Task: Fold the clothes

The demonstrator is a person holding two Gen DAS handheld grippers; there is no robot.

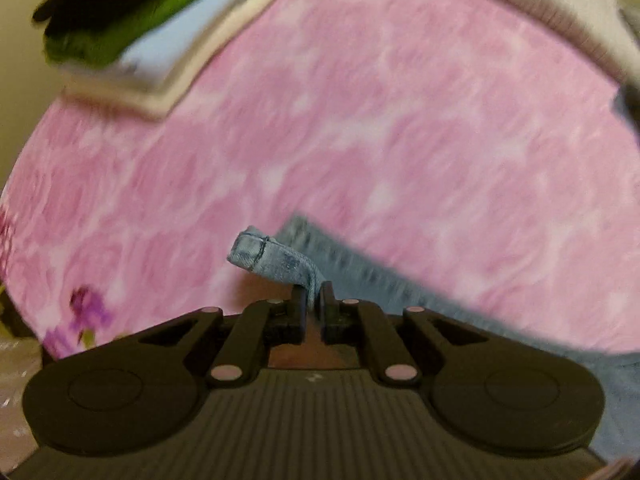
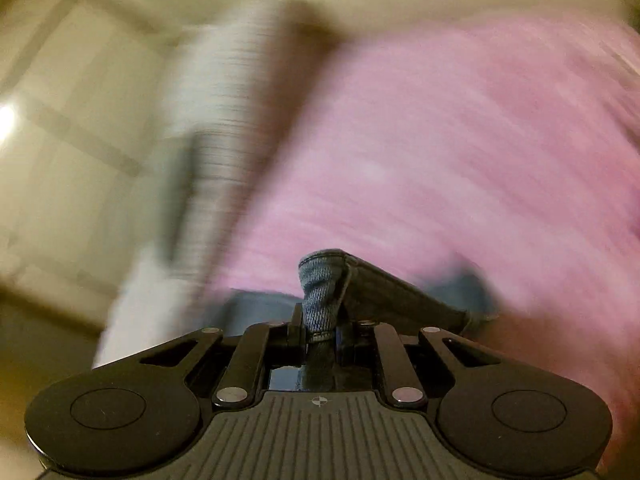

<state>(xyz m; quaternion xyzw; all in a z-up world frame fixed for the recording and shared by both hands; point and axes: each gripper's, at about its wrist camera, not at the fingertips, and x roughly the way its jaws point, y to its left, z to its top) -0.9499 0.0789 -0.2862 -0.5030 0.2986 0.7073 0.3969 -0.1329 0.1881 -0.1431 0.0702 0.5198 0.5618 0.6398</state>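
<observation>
A pale blue denim garment lies across the pink floral bedsheet and trails off to the lower right. My left gripper is shut on a hemmed corner of it, which sticks up past the fingertips. In the right wrist view, my right gripper is shut on another stitched denim edge, with a dark folded part of the garment running right from it. That view is heavily motion-blurred.
A stack of folded clothes, black and green on top of white and cream, sits at the far left of the bed. A beige ribbed fabric lies along the far right edge. Cream wall panels show left of the bed.
</observation>
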